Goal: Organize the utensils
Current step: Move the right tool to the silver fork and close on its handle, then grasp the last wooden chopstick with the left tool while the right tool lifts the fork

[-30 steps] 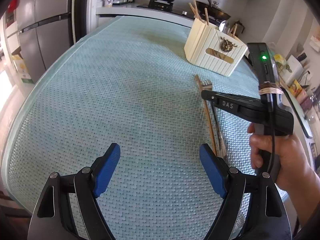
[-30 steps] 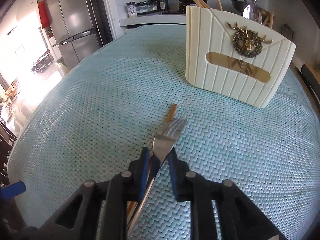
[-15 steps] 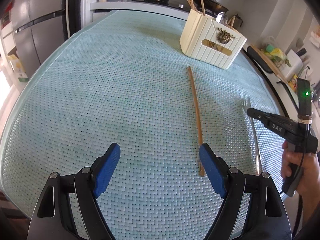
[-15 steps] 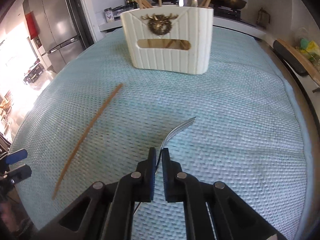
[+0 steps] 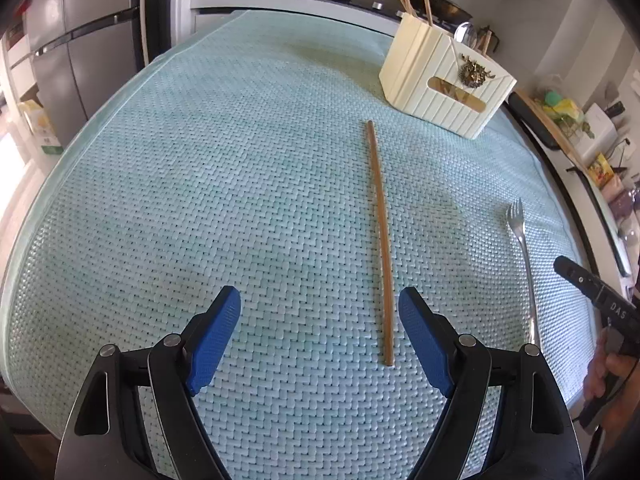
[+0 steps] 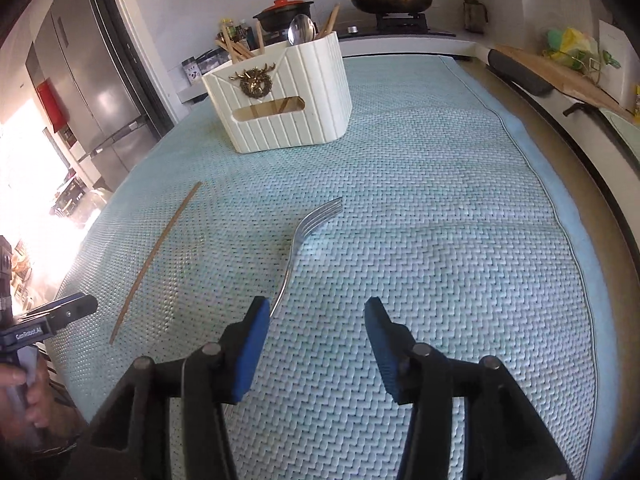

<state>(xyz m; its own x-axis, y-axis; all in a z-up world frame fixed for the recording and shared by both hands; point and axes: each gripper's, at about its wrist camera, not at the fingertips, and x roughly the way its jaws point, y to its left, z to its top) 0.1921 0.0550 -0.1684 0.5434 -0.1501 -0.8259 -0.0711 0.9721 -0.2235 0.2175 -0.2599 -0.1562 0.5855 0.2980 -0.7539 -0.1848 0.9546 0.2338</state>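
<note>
Both grippers (image 5: pixel 320 344) (image 6: pixel 316 344) gape; fork (image 6: pixel 298 240) lies free (near mat edge (image 6: pixel 560 216)).

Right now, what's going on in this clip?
A person with two handheld grippers is tidying utensils on a teal woven mat. Both the left gripper and right gripper are open and hold nothing. A silver metal fork and a single brown wooden chopstick lie loose on the mat, outside the cream ribbed utensil holder.
</note>
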